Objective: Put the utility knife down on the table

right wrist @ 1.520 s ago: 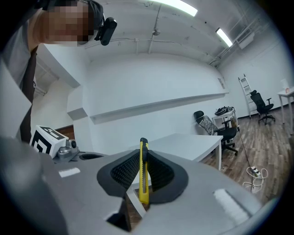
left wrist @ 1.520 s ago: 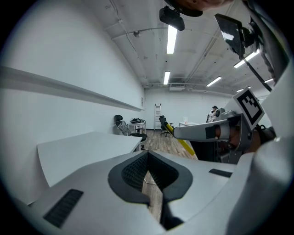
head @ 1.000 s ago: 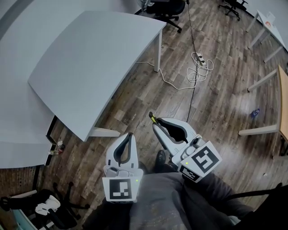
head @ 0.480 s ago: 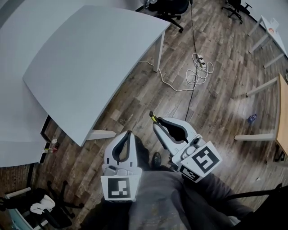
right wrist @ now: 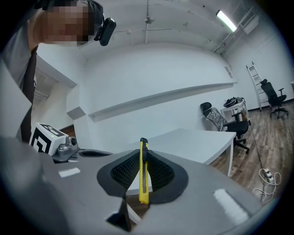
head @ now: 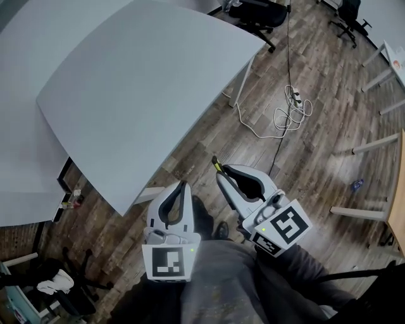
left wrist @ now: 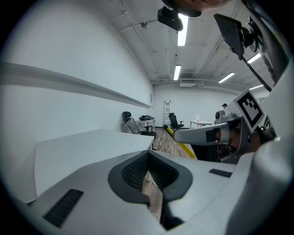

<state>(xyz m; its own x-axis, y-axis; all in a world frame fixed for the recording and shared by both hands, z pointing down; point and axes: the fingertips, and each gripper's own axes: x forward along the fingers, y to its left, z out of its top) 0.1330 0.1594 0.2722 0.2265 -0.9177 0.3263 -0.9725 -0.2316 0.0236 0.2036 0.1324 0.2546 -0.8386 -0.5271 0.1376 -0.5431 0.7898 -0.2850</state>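
A yellow and black utility knife (right wrist: pixel 143 170) stands upright between the pads of my right gripper (right wrist: pixel 143 155), which is shut on it. In the head view its tip (head: pixel 215 164) pokes out past the right gripper (head: pixel 219 174), above the wooden floor and just off the near corner of the big grey table (head: pixel 126 95). My left gripper (head: pixel 183 185) hangs beside it, shut with nothing in it. In the left gripper view the jaws (left wrist: pixel 148 155) meet, and the knife (left wrist: pixel 182 146) shows to the right. The table top (right wrist: pixel 193 137) lies ahead of the knife.
A white cable and power strip (head: pixel 288 111) lie on the floor beyond the table leg (head: pixel 242 88). Black office chairs (head: pixel 256 12) stand at the far end, and another chair (head: pixel 57 291) at lower left. More table legs (head: pixel 361 212) show at right. My legs fill the bottom.
The view has shifted so the table sits larger and closer to both grippers. The grippers keep the same pose, with the knife still held in the right one.
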